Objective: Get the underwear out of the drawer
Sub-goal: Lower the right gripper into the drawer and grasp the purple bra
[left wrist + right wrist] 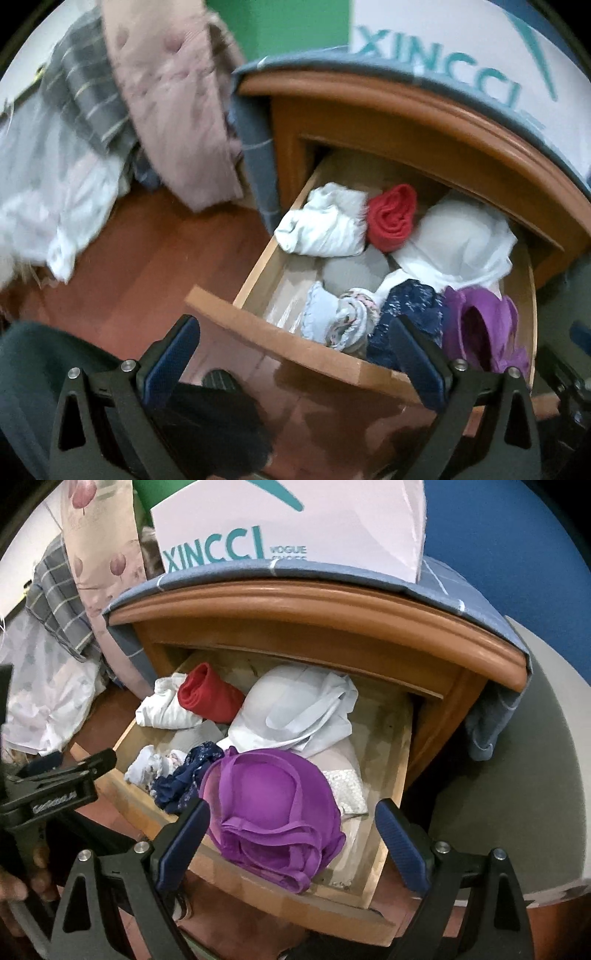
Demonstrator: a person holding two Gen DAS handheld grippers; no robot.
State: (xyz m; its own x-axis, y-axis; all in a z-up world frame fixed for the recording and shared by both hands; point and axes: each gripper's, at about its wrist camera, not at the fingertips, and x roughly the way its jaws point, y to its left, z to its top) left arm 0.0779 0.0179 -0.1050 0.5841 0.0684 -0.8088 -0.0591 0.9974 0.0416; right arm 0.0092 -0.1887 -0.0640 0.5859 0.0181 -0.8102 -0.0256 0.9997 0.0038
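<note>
The wooden drawer (236,314) (373,886) stands pulled out of a nightstand and holds several pieces of underwear. A purple bra (273,805) (480,325) lies at the front right, with navy lace underwear (410,314) (184,779) beside it. Behind are a white bra (291,705) (454,240), a red roll (393,214) (208,696) and white cloth (325,229) (162,707). My left gripper (295,354) hangs open above the drawer's front edge. My right gripper (293,842) is open, its fingers on either side of the purple bra, nothing clamped.
The nightstand (332,602) has a blue checked cloth and a white XINCCI bag (288,528) on top. Bedding and clothes (74,166) are piled at the left over a red-brown floor (147,258). A grey wall (517,775) borders the right.
</note>
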